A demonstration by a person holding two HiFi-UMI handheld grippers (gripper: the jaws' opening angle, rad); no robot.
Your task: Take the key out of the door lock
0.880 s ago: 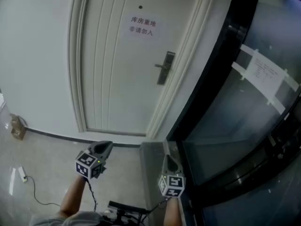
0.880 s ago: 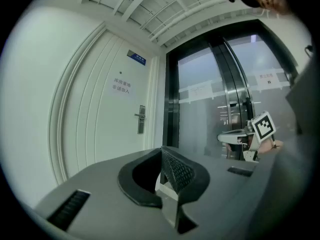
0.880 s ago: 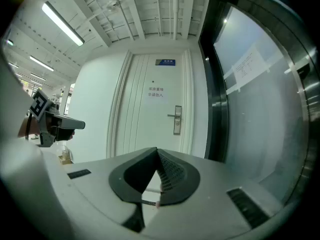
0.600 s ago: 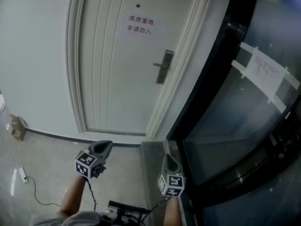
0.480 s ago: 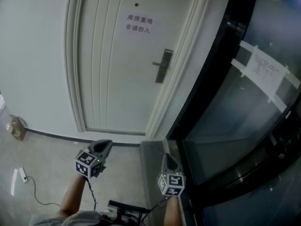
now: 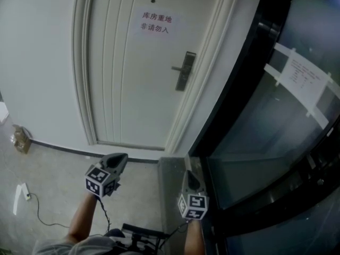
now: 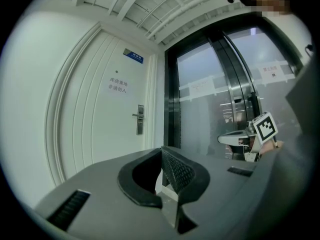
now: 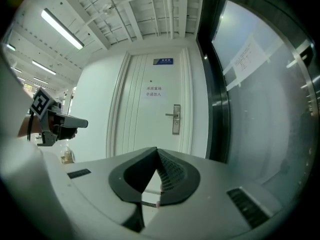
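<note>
We're standing back from the white door [image 6: 133, 78]. The lock plate [image 6: 184, 71] is up on its right edge, long axis running up and down the door, with the lever handle [image 6: 177, 68] poking out sideways toward the door's middle. The key is too small for us to pick out in any view, so we can't tell which way it points.

Both grippers are low and well apart from that lock. The left gripper [image 6: 121, 158] hangs over the floor [image 6: 53, 169], jaws pressed together at the tips with nothing between them. The right gripper [image 6: 188, 175] sits near the foot of the dark glass wall [image 6: 276, 121], jaws closed tight too, and empty.

In the right gripper view the lock stands above the jaw tips and a touch to the right. In the left gripper view it's above and to the left. Those two views give us the blue sign [image 8: 163, 61] over the door, which the head view cuts off. Only the head view shows the white power strip [image 6: 23, 191] and its cable on the floor. A paper notice [image 6: 154, 25] is stuck higher up the door than the lock.
</note>
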